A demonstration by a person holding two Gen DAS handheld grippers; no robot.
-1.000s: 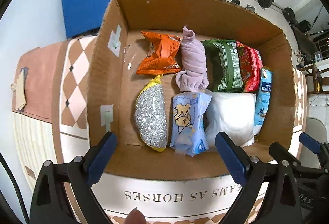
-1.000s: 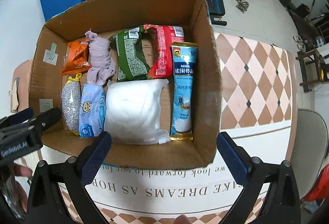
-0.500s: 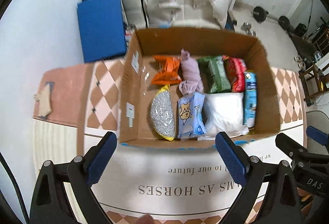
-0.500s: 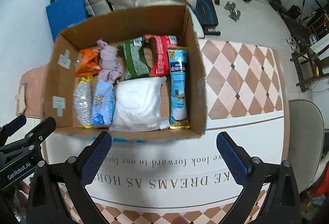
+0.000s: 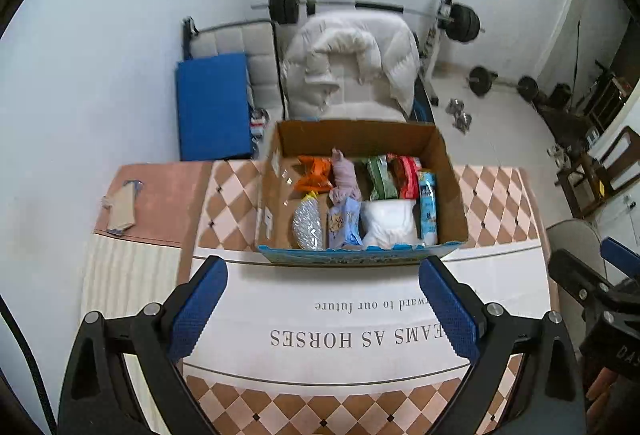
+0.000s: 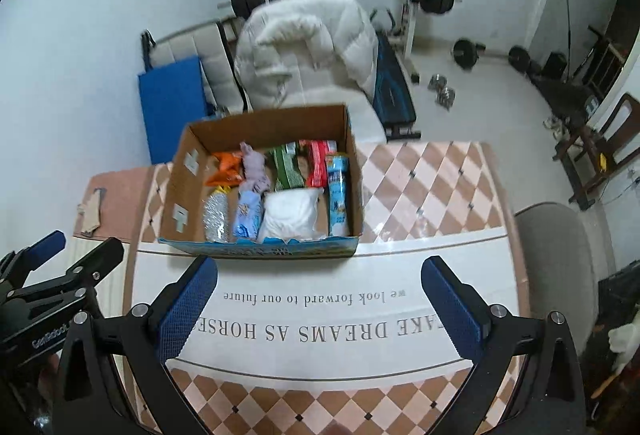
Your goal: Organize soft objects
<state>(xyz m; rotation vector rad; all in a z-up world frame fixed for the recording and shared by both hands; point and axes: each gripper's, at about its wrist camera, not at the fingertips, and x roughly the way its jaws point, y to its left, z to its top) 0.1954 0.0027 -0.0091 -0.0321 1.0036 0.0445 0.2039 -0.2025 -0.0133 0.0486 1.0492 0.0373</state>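
Note:
A cardboard box (image 5: 272, 195) stands on the table and shows in the right wrist view too (image 6: 176, 187). It holds an orange packet (image 5: 314, 173), a lilac cloth (image 5: 345, 177), a green packet (image 5: 378, 179), a red packet (image 5: 408, 177), a blue stick pack (image 5: 428, 207), a white pillow pack (image 5: 388, 223), a blue tissue pack (image 5: 344, 223) and a silver scrubber (image 5: 307, 225). My left gripper (image 5: 322, 309) is open and empty, well back from the box. My right gripper (image 6: 318, 309) is open and empty too, at the same distance.
The table (image 5: 360, 339) has a checked cloth with a white printed band. Cardboard scraps (image 5: 120, 207) lie on the left end. Behind are a white down jacket (image 5: 352, 67) on a weight bench, a blue mat (image 5: 212, 103) and a chair (image 6: 560, 267) at right.
Both grippers have pulled up and back from over the box, so the box looks smaller and farther. The items in the box have not moved. Both stayed open.

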